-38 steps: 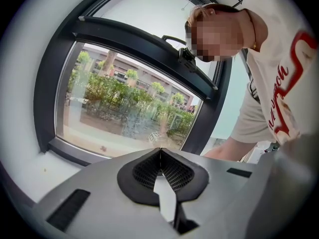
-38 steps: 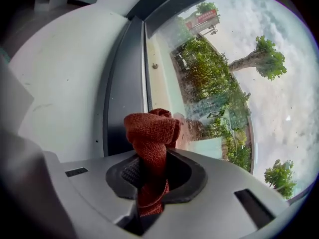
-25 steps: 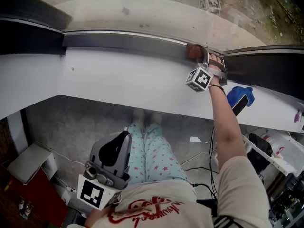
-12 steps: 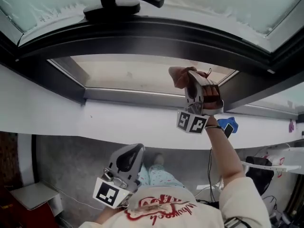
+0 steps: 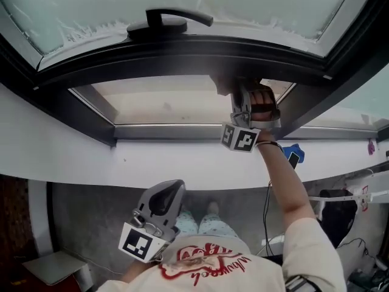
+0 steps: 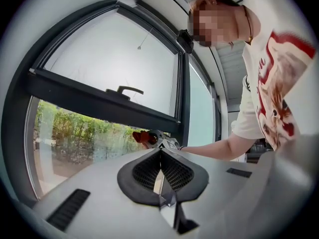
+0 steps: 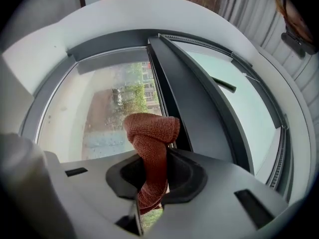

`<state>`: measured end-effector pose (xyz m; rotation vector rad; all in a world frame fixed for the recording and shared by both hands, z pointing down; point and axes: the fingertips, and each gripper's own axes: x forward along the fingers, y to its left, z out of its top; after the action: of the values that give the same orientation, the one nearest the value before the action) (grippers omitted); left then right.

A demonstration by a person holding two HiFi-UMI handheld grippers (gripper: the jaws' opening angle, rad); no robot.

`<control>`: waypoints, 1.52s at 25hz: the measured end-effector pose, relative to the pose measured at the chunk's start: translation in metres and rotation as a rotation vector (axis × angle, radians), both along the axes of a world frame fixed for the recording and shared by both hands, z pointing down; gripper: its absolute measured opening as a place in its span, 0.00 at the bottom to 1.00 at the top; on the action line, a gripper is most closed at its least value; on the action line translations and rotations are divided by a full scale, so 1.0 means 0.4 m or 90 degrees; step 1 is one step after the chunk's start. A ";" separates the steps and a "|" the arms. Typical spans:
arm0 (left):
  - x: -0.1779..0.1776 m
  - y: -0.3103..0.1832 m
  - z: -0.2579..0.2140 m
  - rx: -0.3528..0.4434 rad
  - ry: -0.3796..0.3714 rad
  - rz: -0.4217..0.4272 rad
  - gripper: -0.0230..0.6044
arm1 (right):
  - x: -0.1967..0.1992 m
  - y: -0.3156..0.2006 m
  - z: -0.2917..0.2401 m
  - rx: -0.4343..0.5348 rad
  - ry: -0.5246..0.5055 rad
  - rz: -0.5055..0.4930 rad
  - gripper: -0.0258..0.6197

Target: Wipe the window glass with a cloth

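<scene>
Centre frame: my right gripper [image 7: 152,176] clamps the cloth [image 7: 152,131] (likely soft, light; best held mid-bunch); left gripper [image 6: 160,166] closed, empty.

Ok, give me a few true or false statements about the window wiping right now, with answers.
The right tongs are shut on a reddish cloth. True.
The left tongs hold a second cloth. False: they are shut on nothing.
A black handle sits on the frame above the right tongs. True.
The left tongs are raised beside the right ones. False: they hang low, by the person's shirt.
</scene>
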<state>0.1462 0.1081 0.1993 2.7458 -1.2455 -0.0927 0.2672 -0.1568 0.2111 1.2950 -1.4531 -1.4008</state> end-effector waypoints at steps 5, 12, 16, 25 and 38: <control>-0.062 0.009 0.003 -0.010 0.004 0.009 0.07 | -0.030 -0.011 -0.012 0.016 -0.006 0.021 0.16; -0.136 0.013 0.000 -0.007 0.012 0.025 0.07 | -0.022 -0.051 -0.001 0.022 0.033 0.069 0.16; -0.161 -0.007 0.014 -0.018 0.005 0.015 0.07 | -0.025 -0.066 -0.009 0.025 0.021 0.077 0.16; -0.109 -0.073 0.067 -0.022 0.003 0.003 0.07 | -0.013 -0.069 0.052 0.029 0.018 0.033 0.15; -0.042 -0.119 0.132 -0.061 0.019 -0.009 0.07 | -0.004 -0.076 0.207 -0.013 -0.018 -0.006 0.14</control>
<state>0.1292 0.0605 0.2521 2.6451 -1.2284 -0.0729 0.2658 -0.1871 0.2940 1.3018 -1.4907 -1.3753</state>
